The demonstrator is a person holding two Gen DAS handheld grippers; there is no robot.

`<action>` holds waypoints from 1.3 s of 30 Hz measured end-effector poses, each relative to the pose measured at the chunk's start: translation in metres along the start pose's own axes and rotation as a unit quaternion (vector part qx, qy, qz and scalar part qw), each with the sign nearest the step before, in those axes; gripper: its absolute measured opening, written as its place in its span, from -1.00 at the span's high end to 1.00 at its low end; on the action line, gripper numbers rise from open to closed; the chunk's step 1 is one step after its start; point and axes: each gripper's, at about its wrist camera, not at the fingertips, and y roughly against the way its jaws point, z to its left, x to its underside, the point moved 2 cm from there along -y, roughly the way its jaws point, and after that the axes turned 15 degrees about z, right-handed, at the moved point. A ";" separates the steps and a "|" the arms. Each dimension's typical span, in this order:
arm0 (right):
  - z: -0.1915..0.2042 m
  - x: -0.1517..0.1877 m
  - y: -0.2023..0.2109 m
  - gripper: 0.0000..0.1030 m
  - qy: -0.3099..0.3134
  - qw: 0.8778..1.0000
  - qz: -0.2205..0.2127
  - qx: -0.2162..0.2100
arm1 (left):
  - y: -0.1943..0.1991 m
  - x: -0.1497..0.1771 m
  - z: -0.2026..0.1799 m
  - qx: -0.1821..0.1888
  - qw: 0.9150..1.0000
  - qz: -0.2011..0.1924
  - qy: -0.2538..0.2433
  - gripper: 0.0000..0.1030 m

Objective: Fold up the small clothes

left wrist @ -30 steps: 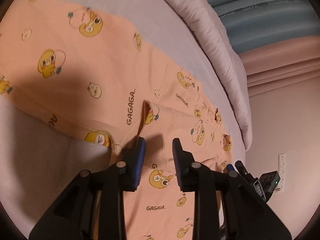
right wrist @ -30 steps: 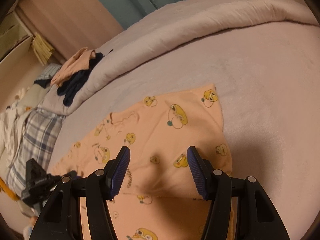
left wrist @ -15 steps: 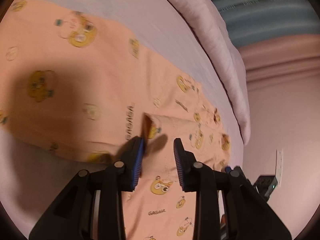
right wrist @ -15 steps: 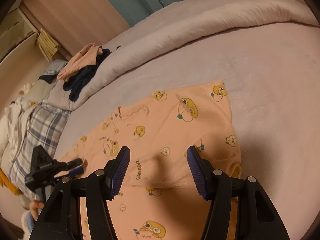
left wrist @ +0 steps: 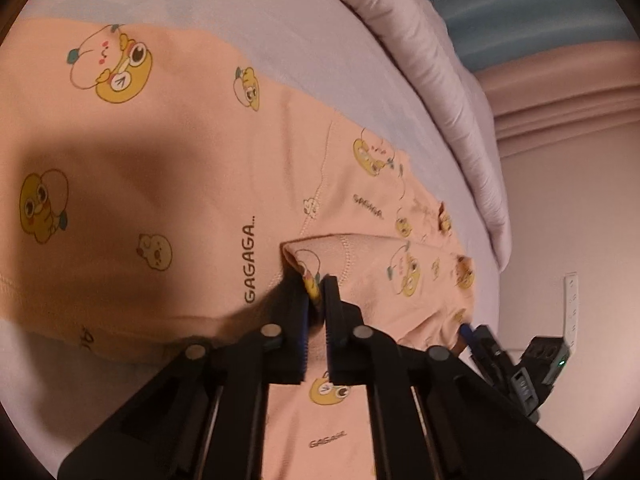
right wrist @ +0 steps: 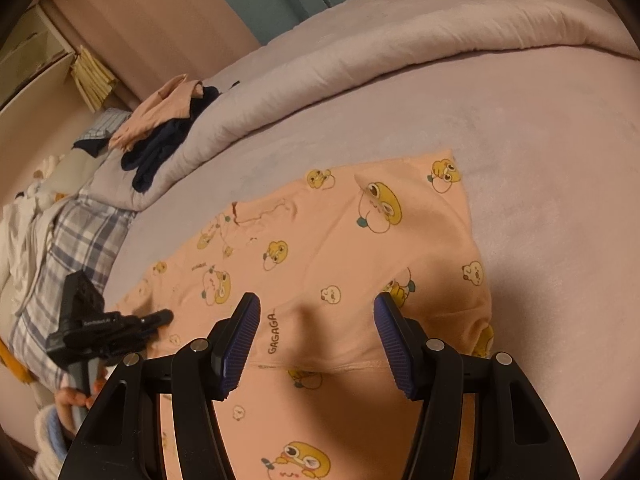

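Note:
A small peach garment (left wrist: 168, 168) printed with yellow ducks and "GAGAGA" lies spread on the bed. In the left wrist view my left gripper (left wrist: 315, 286) is shut on a folded flap of the garment (left wrist: 360, 252), pinching its corner. In the right wrist view the same garment (right wrist: 328, 248) lies flat, and my right gripper (right wrist: 316, 312) is open and empty, hovering above its near folded edge. The left gripper (right wrist: 160, 316) shows at the garment's left end in that view.
A pale lilac bed sheet (right wrist: 540, 160) lies under the garment, with a rolled duvet (right wrist: 400, 52) behind it. A pile of dark and peach clothes (right wrist: 168, 128) and a plaid cloth (right wrist: 68, 248) sit at the left. A wall (left wrist: 560, 220) stands past the bed edge.
My left gripper has closed on the folded flap's corner; it was open around it before. The right gripper has pulled back a little and stays open.

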 end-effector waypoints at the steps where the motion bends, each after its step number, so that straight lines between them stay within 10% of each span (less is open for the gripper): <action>1: -0.001 0.000 0.000 -0.15 -0.002 1.000 0.000 0.002 | 0.004 0.002 0.001 0.002 1.000 -0.018 0.006 0.93; 5: -0.004 0.000 0.002 -0.15 -0.009 1.000 -0.002 0.008 | 0.025 0.015 -0.014 -0.077 0.991 -0.114 -0.009 1.00; 10: -0.007 -0.003 0.007 -0.15 -0.017 1.000 -0.007 0.007 | 0.015 0.013 -0.023 -0.117 0.988 -0.093 -0.025 1.00; 16: 0.002 0.000 0.010 -0.24 0.009 1.000 0.003 0.011 | 0.020 0.026 -0.016 -0.042 0.997 -0.061 0.004 0.84; 20: 0.004 0.007 0.014 -0.25 0.021 1.000 0.003 0.007 | 0.017 0.054 -0.007 0.044 0.998 -0.026 0.042 0.19; 26: 0.004 0.012 0.014 -0.25 0.008 1.000 0.006 -0.008 | -0.011 0.063 -0.010 0.085 0.993 0.008 0.078 0.19; 34: 0.003 0.014 0.017 -0.25 0.008 1.000 0.002 -0.009 | -0.023 0.031 -0.002 0.171 0.976 -0.066 0.121 0.26; 39: 0.004 0.016 0.014 -0.25 0.006 1.000 0.004 -0.003 | -0.028 0.025 -0.006 0.179 0.976 -0.058 0.110 0.94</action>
